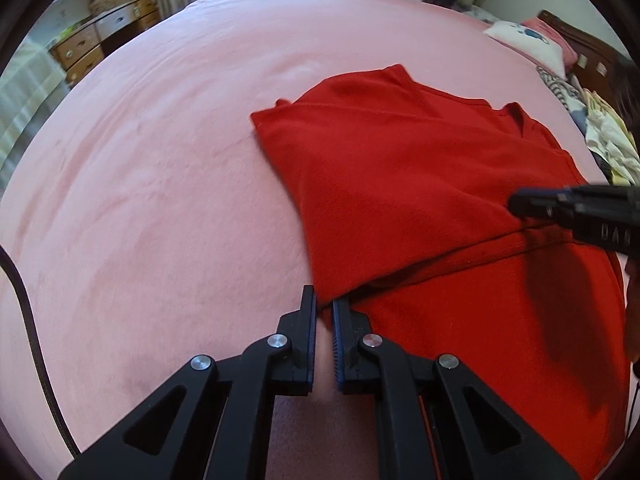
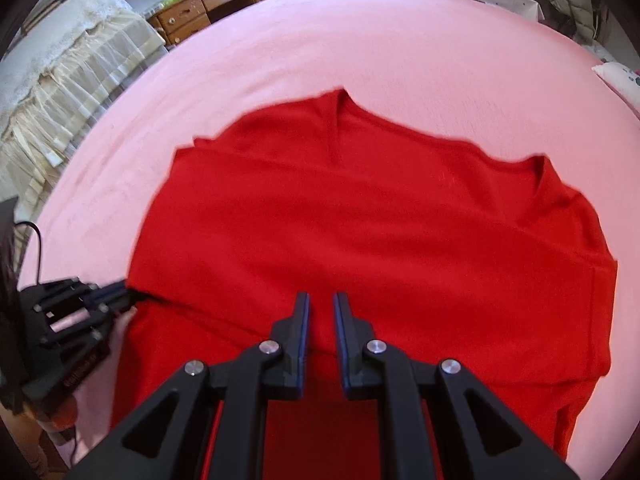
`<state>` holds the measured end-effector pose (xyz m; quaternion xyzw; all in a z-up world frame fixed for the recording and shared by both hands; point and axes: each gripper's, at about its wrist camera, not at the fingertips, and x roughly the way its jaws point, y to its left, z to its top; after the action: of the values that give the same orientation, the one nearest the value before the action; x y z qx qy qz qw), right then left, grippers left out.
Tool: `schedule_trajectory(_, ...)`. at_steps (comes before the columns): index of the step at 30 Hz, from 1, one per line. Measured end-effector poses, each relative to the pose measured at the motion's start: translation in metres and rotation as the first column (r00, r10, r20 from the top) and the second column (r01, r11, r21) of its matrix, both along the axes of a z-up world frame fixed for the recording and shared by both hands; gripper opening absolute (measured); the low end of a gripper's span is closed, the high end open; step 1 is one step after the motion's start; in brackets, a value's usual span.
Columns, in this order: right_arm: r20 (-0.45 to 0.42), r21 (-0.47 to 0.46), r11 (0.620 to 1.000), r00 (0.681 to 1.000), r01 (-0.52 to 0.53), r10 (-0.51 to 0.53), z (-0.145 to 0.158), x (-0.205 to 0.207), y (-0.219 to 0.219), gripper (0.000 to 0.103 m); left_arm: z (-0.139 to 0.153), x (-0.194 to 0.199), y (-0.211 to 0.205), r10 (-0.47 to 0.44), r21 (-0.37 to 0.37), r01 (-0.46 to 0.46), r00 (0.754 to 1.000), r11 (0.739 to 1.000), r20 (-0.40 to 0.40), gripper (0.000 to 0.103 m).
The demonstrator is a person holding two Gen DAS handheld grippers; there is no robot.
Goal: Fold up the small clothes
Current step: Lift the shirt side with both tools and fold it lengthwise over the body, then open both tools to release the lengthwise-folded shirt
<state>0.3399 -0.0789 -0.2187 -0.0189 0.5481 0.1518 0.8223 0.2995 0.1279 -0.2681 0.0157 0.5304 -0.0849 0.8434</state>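
Pink bedspread: left tongs, right tongs clamp red shirt; left view adds headboard.

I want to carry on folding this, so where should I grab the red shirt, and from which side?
Grip the red shirt along its folded-over near edge, at the two ends. The left gripper already pinches the left corner of that flap; the right gripper sits on the same edge further right. Come from the near side, pointing down: that edge lies raised and free, while the collar end lies flat on the pink bed cover.
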Motion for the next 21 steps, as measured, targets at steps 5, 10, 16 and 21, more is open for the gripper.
schedule_trajectory(5, -0.007, -0.018, 1.000, 1.000, -0.002, 0.002, -0.003, -0.019, -0.016, 0.012, 0.009, -0.007, 0.009, 0.046, -0.001, -0.046, 0.999, 0.999, -0.027, 0.006)
schedule_trajectory(10, 0.052, -0.056, 0.998, 0.998, 0.037, -0.034, 0.019, -0.034, -0.053, 0.012, 0.044, -0.021, 0.019, 0.053, -0.035, -0.053, 0.999, 0.998, 0.010, 0.006)
schedule_trajectory(16, 0.080, -0.064, 0.980, 0.980, 0.187, -0.182, 0.025, -0.012, -0.114, 0.012, 0.072, 0.009, -0.002, 0.055, -0.085, -0.048, 0.995, 0.995, 0.082, 0.014)
schedule_trajectory(21, 0.044, -0.063, 0.958, 0.960, 0.280, -0.277, 0.009, 0.004, -0.155, 0.012, 0.037, 0.049, -0.032, 0.025, -0.084, -0.025, 1.000, 0.996, -0.009, 0.014)
